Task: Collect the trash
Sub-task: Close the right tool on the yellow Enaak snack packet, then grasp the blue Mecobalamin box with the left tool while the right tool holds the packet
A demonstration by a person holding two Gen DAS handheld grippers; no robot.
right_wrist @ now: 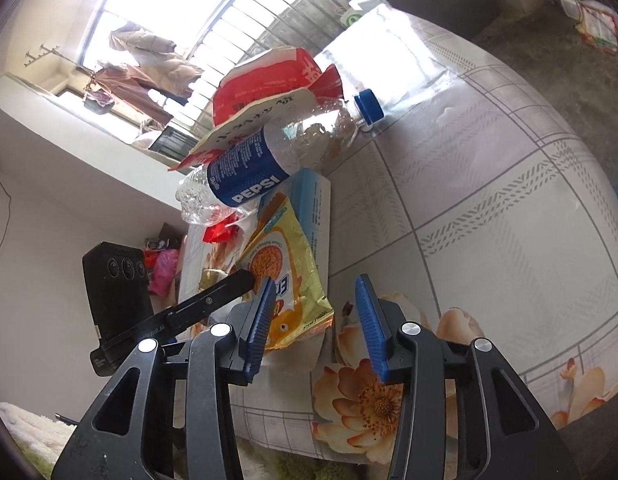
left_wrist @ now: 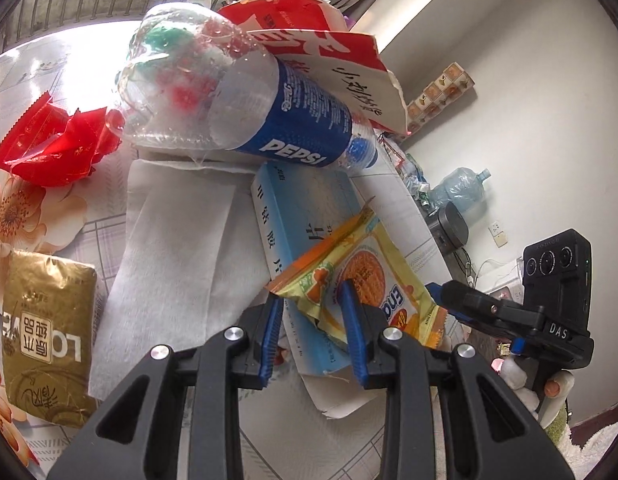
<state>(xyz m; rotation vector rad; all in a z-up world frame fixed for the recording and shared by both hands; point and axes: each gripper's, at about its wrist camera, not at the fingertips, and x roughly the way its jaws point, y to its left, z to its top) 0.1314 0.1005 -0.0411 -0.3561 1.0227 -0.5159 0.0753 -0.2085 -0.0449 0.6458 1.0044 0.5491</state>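
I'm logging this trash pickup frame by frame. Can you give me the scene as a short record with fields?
surface: table with floral cloth
trash pile: Pepsi bottle lying on its side, red and white carton behind it, blue box under the yellow snack wrapper
other trash: red wrapper, gold packet, white paper towel
left gripper: jaws open, around the yellow snack wrapper's near end
right gripper: jaws open, holding nothing, beside the same wrapper
collected so far: cannot tell
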